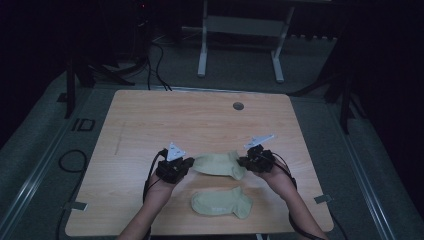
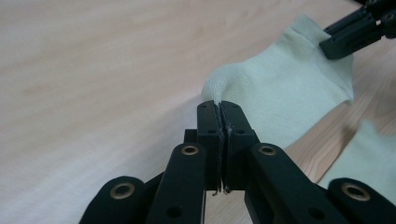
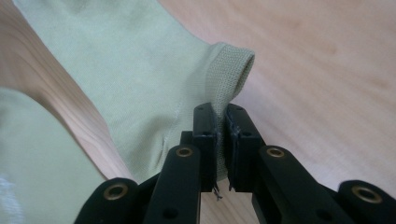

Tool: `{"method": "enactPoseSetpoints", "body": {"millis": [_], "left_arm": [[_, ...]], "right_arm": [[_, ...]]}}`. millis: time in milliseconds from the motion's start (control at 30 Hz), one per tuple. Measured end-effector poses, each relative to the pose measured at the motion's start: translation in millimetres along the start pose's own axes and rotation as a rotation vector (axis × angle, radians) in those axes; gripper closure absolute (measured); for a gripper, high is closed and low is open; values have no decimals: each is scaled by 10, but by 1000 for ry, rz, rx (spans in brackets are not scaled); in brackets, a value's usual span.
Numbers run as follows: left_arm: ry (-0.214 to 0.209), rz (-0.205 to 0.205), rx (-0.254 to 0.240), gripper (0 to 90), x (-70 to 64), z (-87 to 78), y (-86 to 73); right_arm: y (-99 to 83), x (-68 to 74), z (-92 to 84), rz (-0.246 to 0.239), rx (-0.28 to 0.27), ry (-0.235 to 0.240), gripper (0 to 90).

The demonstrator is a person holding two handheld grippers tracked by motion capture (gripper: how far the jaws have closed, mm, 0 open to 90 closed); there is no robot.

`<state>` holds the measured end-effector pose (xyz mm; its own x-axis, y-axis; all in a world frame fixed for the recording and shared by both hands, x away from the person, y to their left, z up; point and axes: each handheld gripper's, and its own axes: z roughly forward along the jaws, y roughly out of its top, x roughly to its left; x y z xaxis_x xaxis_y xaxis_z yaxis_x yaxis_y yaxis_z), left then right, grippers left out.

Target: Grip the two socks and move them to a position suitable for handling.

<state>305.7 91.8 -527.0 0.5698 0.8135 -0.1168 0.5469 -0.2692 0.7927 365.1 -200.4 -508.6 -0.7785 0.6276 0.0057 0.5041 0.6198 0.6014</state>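
A pale green sock [image 1: 218, 164] hangs stretched between my two grippers just above the wooden table [image 1: 200, 120]. My left gripper [image 1: 189, 163] is shut on its toe end [image 2: 219, 86]; in the left gripper view the jaws pinch the fabric tip [image 2: 219, 106]. My right gripper [image 1: 243, 162] is shut on the ribbed cuff [image 3: 229, 74], with the jaws [image 3: 221, 112] clamped on the cuff edge. The right gripper's black jaw [image 2: 350, 35] also grips the cuff at the top right of the left gripper view. A second matching sock [image 1: 222, 202] lies flat nearer the front edge.
A round grommet hole [image 1: 238, 106] sits near the table's far edge. Beyond the table stands a white desk frame [image 1: 240, 40] on grey floor. Cables [image 1: 155, 55] trail at the back left. The far half of the tabletop is bare wood.
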Motion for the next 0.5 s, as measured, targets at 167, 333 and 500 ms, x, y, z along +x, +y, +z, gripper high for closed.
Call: {"method": "enactPoseSetpoints", "body": {"millis": [167,333,500], "left_arm": [[-1,-26,39,874,16,228,-154],[-8,-36,61,873,31,321,-188],[-9,-22,93,868,6,368,-208]], "right_arm": [[-128,-55,182,18,56,0,834],[-189,-121,218,38,61,-4,832],[-216,-140,244,43,73,-21,801]]}}
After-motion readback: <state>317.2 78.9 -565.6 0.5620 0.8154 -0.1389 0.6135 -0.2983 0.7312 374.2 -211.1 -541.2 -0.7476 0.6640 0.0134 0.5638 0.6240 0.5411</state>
